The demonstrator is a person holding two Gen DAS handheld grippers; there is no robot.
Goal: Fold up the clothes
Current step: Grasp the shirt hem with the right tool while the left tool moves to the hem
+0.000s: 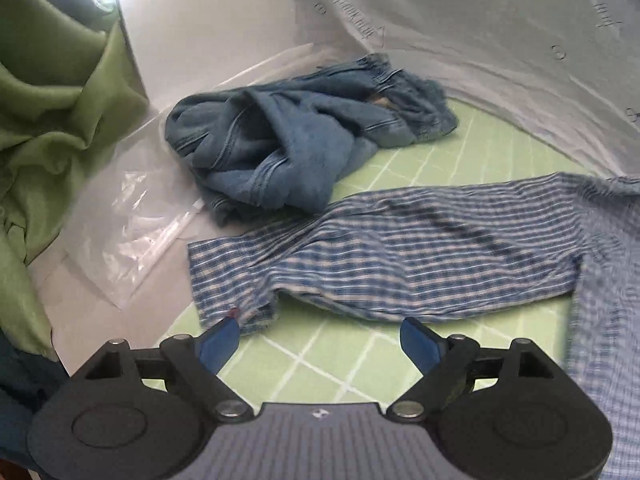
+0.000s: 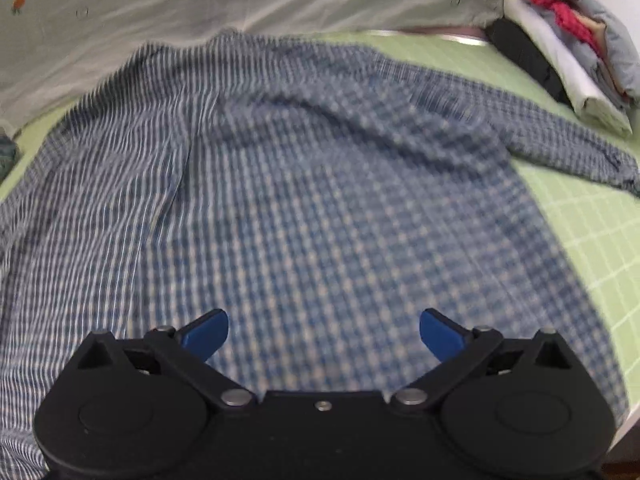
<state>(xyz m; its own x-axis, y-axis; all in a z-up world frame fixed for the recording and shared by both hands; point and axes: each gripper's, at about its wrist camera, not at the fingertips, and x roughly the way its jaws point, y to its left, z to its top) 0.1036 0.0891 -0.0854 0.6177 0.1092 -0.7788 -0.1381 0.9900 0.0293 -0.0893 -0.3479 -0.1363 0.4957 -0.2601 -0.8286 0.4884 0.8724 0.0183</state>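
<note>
While the blue checked shirt (image 2: 320, 184) lies spread flat on the green gridded mat (image 2: 592, 232) of the bench, both grippers hang above it with nothing between their blue pads. The left gripper (image 1: 320, 340) stands spread wide just short of the sleeve (image 1: 400, 248), whose cuff (image 1: 236, 304) lies beside its left pad; the right gripper (image 2: 324, 332) is equally wide over the shirt's body. This looks like thin, light woven cotton: limp, quick to wrinkle and slide, not fragile. I would pinch it at a firm edge, the cuff or a hem, since a grip mid-panel would only bunch it. A crumpled denim garment (image 1: 296, 144) waits beyond the sleeve.
</note>
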